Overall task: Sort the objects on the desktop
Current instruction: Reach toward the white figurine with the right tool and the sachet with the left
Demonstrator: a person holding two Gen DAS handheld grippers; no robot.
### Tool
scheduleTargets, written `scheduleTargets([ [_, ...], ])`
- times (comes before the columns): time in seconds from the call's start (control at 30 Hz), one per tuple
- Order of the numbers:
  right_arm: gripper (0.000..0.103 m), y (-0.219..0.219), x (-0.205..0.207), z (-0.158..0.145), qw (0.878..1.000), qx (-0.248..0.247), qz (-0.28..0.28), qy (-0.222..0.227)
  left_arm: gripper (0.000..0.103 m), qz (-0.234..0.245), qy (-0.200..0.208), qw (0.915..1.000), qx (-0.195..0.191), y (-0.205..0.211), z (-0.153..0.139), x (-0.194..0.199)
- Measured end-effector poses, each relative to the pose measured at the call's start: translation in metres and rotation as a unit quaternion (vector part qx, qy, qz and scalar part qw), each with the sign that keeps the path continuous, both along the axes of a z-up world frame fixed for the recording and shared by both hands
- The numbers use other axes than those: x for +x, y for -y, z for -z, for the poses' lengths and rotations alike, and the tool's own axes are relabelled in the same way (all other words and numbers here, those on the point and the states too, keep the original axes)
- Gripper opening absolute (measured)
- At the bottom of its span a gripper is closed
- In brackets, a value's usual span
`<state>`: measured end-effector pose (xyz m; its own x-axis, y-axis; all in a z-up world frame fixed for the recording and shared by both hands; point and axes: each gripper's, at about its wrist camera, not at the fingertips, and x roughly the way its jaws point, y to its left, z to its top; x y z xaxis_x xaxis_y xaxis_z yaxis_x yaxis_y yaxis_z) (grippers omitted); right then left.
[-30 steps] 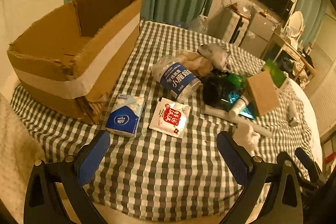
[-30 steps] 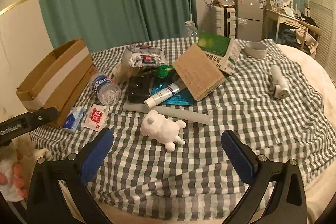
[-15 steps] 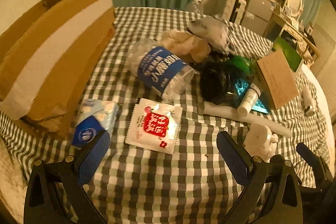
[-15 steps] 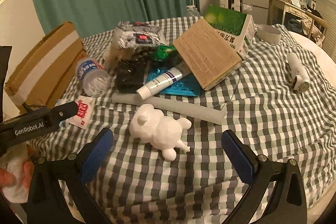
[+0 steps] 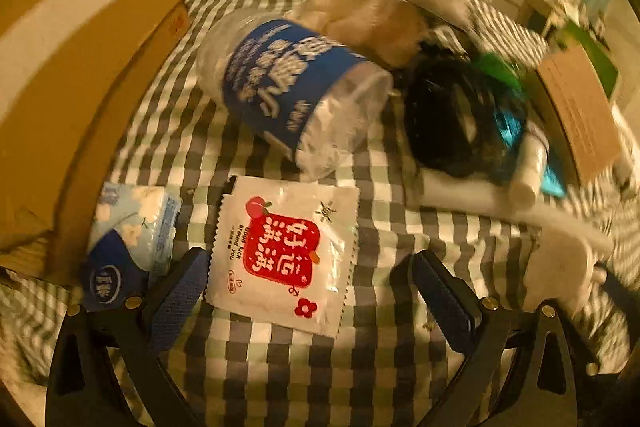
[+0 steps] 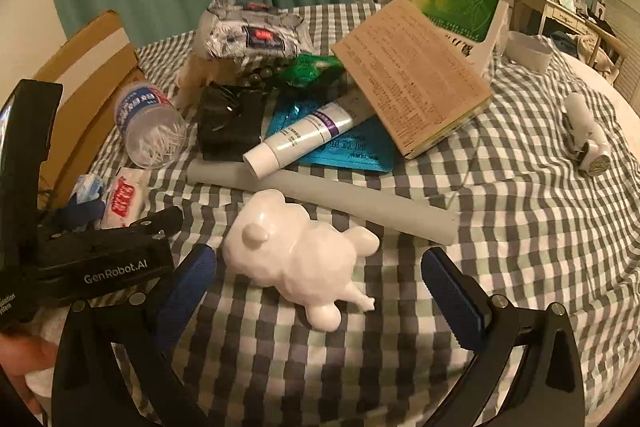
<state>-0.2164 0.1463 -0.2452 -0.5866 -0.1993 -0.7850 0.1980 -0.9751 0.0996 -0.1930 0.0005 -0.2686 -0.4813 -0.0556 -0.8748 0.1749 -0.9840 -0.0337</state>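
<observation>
Sachet [image 5: 282,253]: white with red label, flat on the checked worktop [image 5: 304,379] near its front edge, between the left hand-held gripper [image 5: 310,303] fingers, jaws released
Tissue pack [image 5: 128,247]: just left, beside the cardboard box [image 5: 80,67]
Right hand-held gripper [image 6: 318,297]: released, around the white figurine [image 6: 296,251]

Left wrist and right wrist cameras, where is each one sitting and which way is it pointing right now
Left wrist: on the left gripper, low over the checked cloth, facing the white sachet and blue-label jar; its open blue pads show.
Right wrist: on the right gripper, facing the white figurine and the clutter; its open pads, the left gripper's body and a hand show.
Shared: sachet, jar, figurine, cardboard box.
</observation>
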Motion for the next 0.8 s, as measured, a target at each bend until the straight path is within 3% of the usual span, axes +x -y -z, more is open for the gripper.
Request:
scheduleTargets([
  [0.17, 0.096, -0.004, -0.008, 0.008, 1.000, -0.017, 0.011, 0.021, 0.100, 0.008, -0.008, 0.9998, -0.015, -0.002, -0.002, 0.004],
  [0.23, 0.090, -0.003, -0.008, 0.008, 1.000, -0.020, 0.007, 0.019, 0.086, 0.014, -0.020, 0.9996, -0.018, -0.006, -0.005, 0.008],
  [0.37, 0.078, 0.001, -0.005, 0.009, 0.999, -0.022, -0.010, 0.025, 0.075, 0.025, -0.025, 0.9993, -0.016, -0.003, -0.005, 0.008],
  [0.47, 0.077, 0.004, -0.005, 0.009, 0.999, -0.027, -0.011, 0.026, 0.069, 0.022, -0.027, 0.9993, -0.012, 0.000, -0.008, 0.010],
  [0.6, 0.077, 0.005, -0.005, 0.010, 0.999, -0.030, -0.012, 0.028, 0.051, 0.017, -0.031, 0.9993, -0.006, 0.003, -0.012, 0.011],
  [0.8, 0.077, 0.002, -0.004, 0.009, 0.999, -0.031, -0.013, 0.030, 0.048, 0.007, -0.033, 0.9993, 0.017, 0.012, -0.016, 0.009],
])
